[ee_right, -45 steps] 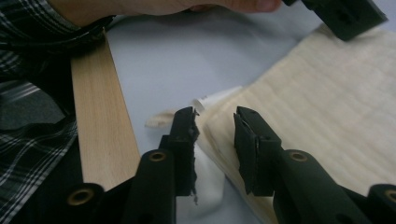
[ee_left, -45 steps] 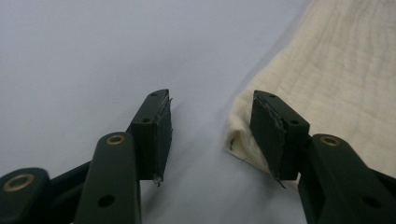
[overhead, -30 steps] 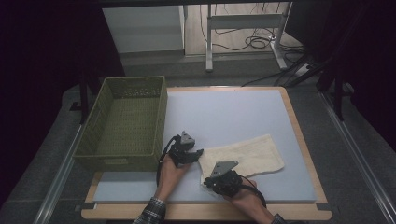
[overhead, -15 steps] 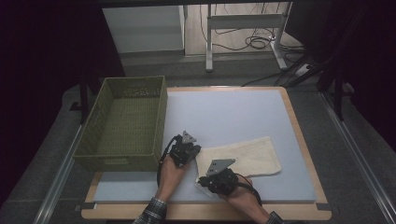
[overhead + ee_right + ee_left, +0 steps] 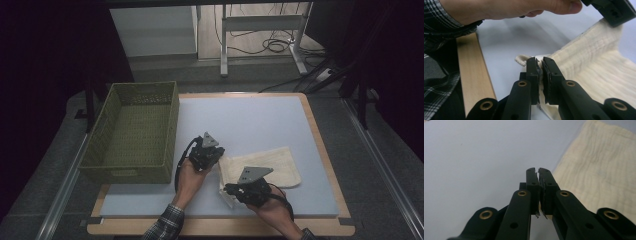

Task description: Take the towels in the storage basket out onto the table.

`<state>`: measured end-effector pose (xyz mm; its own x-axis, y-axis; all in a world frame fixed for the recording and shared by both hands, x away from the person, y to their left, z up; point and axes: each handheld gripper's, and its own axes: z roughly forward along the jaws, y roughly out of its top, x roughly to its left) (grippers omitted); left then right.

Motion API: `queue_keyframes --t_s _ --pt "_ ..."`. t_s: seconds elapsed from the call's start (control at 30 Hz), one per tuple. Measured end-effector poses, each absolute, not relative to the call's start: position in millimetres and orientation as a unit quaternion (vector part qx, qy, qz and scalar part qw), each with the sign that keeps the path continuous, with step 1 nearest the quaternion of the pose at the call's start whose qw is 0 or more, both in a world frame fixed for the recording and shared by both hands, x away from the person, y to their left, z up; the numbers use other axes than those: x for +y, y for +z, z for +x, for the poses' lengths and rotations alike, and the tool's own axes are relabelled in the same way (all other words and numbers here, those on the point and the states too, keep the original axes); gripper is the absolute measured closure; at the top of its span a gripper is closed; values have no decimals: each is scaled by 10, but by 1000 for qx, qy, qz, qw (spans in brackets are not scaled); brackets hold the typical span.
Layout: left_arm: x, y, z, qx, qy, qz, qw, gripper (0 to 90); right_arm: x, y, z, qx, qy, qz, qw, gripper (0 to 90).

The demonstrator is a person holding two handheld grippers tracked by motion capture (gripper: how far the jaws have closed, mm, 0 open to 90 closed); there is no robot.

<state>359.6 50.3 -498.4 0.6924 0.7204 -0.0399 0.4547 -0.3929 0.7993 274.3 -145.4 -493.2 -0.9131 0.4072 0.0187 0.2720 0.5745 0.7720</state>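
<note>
Two claws, left [image 5: 216, 156] and right [image 5: 229, 190], pinch adjacent cloth [image 5: 270, 165] corners, jaws closed; uneven lifting could likely slip one thin hem free.

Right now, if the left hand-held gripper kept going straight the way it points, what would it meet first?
Probably just the bare blue-grey mat. The left hand-held gripper points past the cream cloth, which lies off to one side of its line, though depth is hard to judge.

Cream, ribbed cloth [image 5: 267, 165]: lies on the mat toward its near right corner, mostly flat; its left edge is lifted clear of the surface, both left corners raised.
</note>
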Motion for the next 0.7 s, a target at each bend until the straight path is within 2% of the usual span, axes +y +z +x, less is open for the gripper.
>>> queue_keyframes --t_s 0.4,0.7 --pt "120 -4864 3774 322 143 826 441 871 -1987 -4897 2794 863 432 244 101 835" --pt "-238 -4842 3904 295 140 839 435 871 -2341 -4901 2822 847 438 280 112 835"
